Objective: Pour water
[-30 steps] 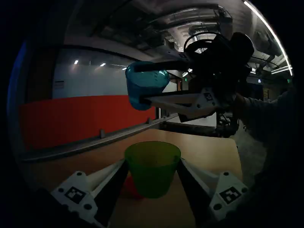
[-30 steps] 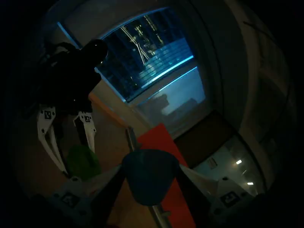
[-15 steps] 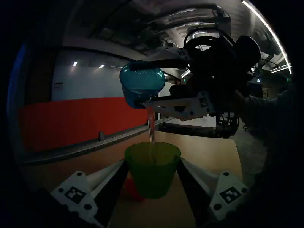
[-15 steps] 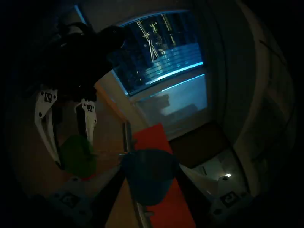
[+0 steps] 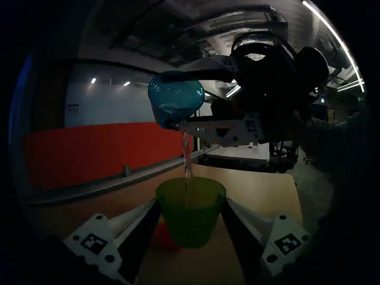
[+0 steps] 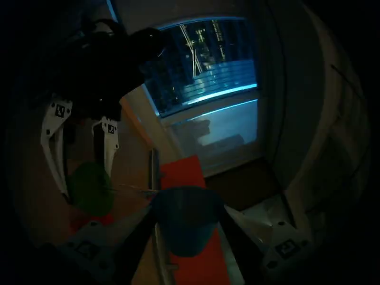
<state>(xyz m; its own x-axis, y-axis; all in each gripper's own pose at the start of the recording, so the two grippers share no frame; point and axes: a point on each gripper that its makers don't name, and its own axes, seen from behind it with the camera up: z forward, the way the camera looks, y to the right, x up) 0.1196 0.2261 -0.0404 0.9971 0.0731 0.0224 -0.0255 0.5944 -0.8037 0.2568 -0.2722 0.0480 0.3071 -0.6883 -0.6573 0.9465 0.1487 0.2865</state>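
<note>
Dimly lit. Pale wooden bench [image 5: 256, 187] runs toward an orange-red wall panel [image 5: 95, 147] at far left. Small red object [image 5: 164, 235] shows just left of the translucent green plastic cup [image 5: 190, 216], low by its base. Left gripper [image 5: 190, 202]: jaws closed on the green cup, upright, near. Right gripper [image 6: 187, 209]: jaws clamp the translucent blue plastic cup [image 5: 175, 97], tipped above; thin stream of water [image 5: 186, 159] falls into the green cup.

We find the left gripper view riding low and level over the table [image 5: 259, 185]. It faces forward along the left claw [image 5: 190, 204], with the green cup [image 5: 191, 218] very near. The right gripper view is rolled sideways and faces along the right claw [image 6: 187, 211], with the blue cup [image 6: 186, 225] near. Both views share the two cups, the opposite claw and the red wall [image 5: 95, 147].
</note>
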